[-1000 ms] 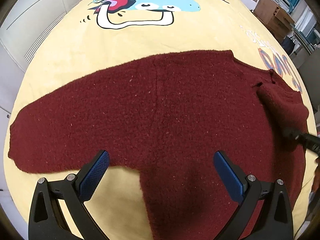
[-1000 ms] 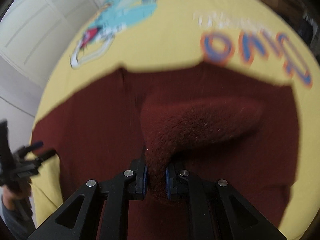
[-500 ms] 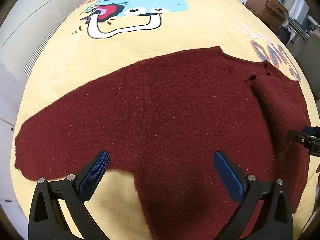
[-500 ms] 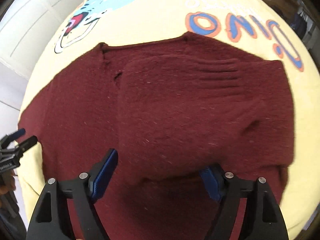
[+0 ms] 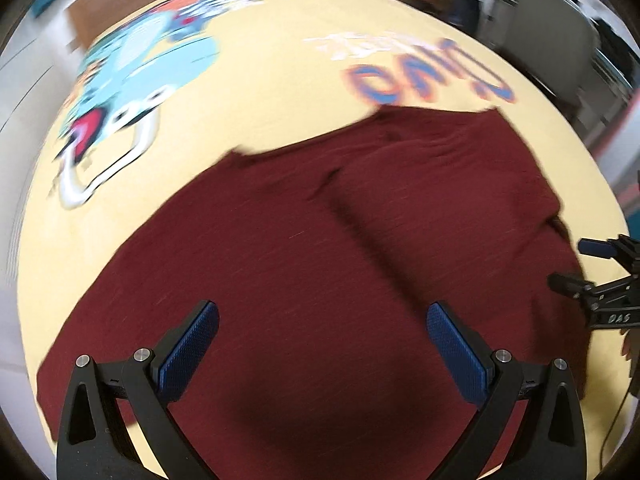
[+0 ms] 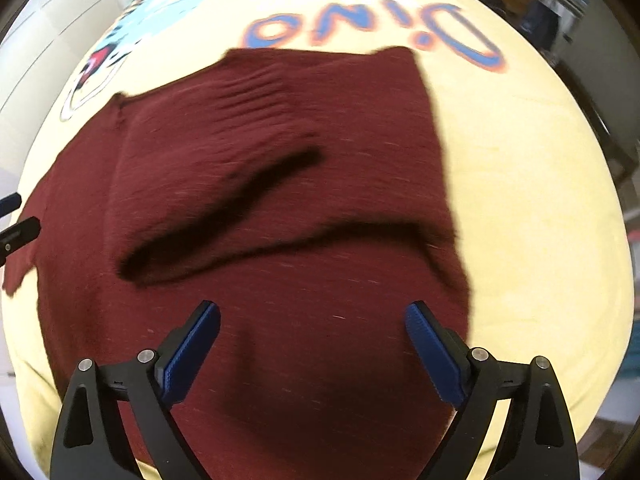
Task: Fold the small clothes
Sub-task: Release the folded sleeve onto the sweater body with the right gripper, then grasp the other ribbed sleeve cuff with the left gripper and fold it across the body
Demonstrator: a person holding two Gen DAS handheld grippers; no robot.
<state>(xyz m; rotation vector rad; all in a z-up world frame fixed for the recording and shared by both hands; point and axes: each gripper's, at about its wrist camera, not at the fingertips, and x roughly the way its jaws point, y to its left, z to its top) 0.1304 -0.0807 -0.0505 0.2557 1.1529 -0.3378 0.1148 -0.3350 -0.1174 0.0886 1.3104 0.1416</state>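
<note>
A dark red knitted sweater (image 5: 320, 272) lies flat on a yellow cartoon-print cover (image 5: 248, 92). One sleeve (image 6: 224, 168) is folded across the body, its ribbed cuff pointing away. My left gripper (image 5: 322, 344) is open and empty above the sweater's near part. My right gripper (image 6: 312, 344) is open and empty above the sweater's body, just short of the folded sleeve. The right gripper also shows at the right edge of the left wrist view (image 5: 592, 268); the left gripper's fingertips (image 6: 16, 228) show at the left edge of the right wrist view.
The yellow cover (image 6: 520, 200) carries a blue dinosaur print (image 5: 152, 64) and blue "Dino" lettering (image 6: 360, 24) beyond the sweater. Furniture (image 5: 560, 60) stands past the far right edge. White wall panels (image 6: 48, 40) lie to the left.
My right gripper opened and let go of the sleeve, which now lies folded on the body. My left gripper swung right, so the view now covers the sweater's right half.
</note>
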